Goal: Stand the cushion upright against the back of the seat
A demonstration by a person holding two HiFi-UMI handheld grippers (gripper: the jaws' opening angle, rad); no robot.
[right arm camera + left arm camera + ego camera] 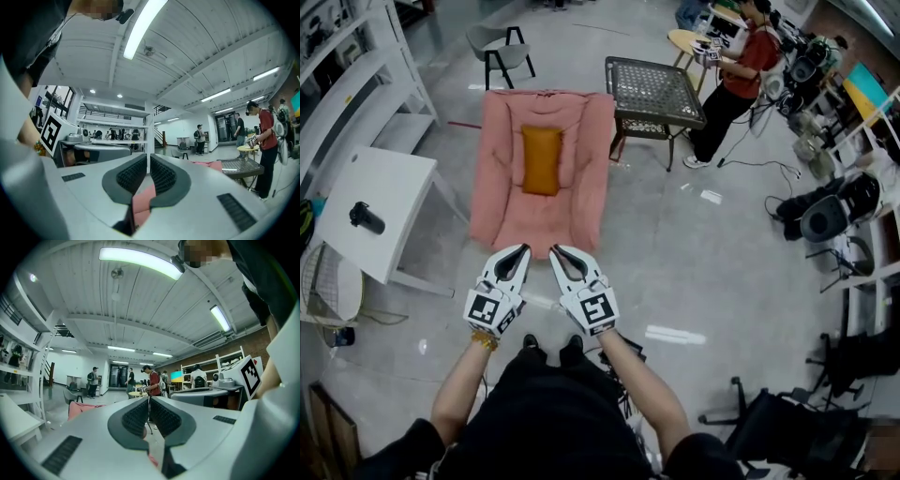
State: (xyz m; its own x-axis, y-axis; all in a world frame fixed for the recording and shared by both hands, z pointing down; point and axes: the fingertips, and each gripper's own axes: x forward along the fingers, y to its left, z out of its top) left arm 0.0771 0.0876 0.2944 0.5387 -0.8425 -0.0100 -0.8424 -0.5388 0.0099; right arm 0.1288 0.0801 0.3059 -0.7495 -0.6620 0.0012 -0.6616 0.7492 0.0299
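Only the head view shows the orange cushion [541, 160]. It lies flat on the middle of the pink seat [497, 187], which is spread out on the floor. Neither gripper view catches the cushion. They look level across the room, so they show the ceiling lights and far shelving that the head view misses.

At far left in the head view stands a white table [389, 183] with a small black object [367, 217] on it. To its right, near the person, the left gripper [523, 249] is held just short of the seat's near edge. In the left gripper view its jaws are pressed together with nothing between them [149, 398], and a strip of the pink seat [78, 408] shows past their left side.

The cushion is farther off, beyond both grippers and about midway between their lines, touched by neither.

The right gripper [555, 250] sits just beside the left one, at the same near edge. Its own view shows the jaws drawn together and empty [148, 157], with pink seat fabric [142, 200] visible beneath them.

Right of the seat stands a dark mesh table [654, 89], also seen in the right gripper view [240, 165]. Beyond it is a person in a red shirt [748, 58].
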